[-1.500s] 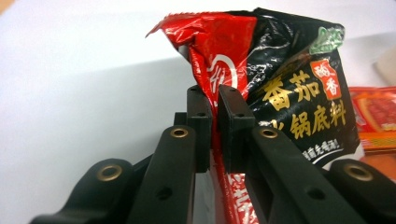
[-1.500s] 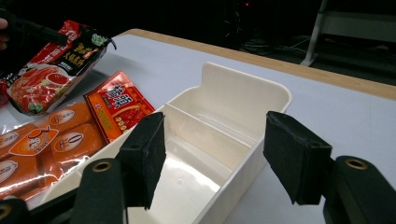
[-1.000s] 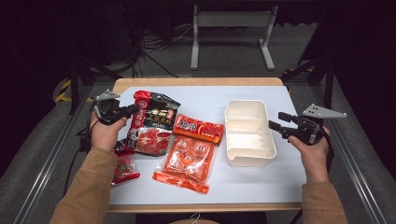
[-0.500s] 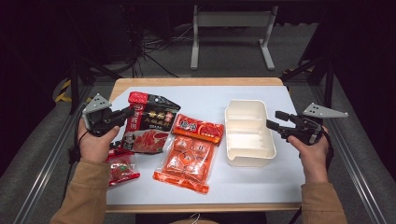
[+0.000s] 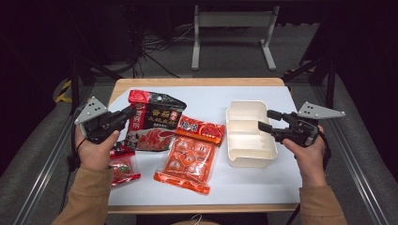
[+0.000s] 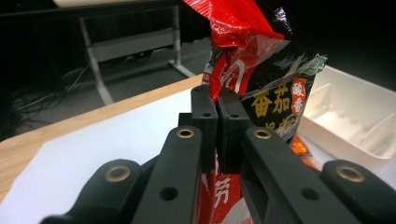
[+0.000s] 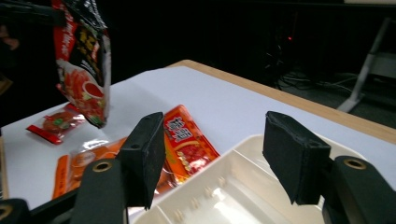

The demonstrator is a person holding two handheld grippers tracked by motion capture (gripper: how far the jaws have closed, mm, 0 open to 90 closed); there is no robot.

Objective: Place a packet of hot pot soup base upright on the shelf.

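Four packets and a tray sit on the white surface [image 5: 244,187]. Going from the left: the small red sachet [image 5: 123,168] lies flat near the left hand. The left claw [image 6: 218,116] is clamped on the top edge of the big black-and-red pouch [image 6: 261,93], which hangs lifted in the right gripper view. That thin pinch could slip, dropping it onto the orange packet [image 5: 185,161]. Further right, the right claw [image 7: 219,158] hovers, jaws apart, over the cream tray [image 5: 248,145], which it might nudge.
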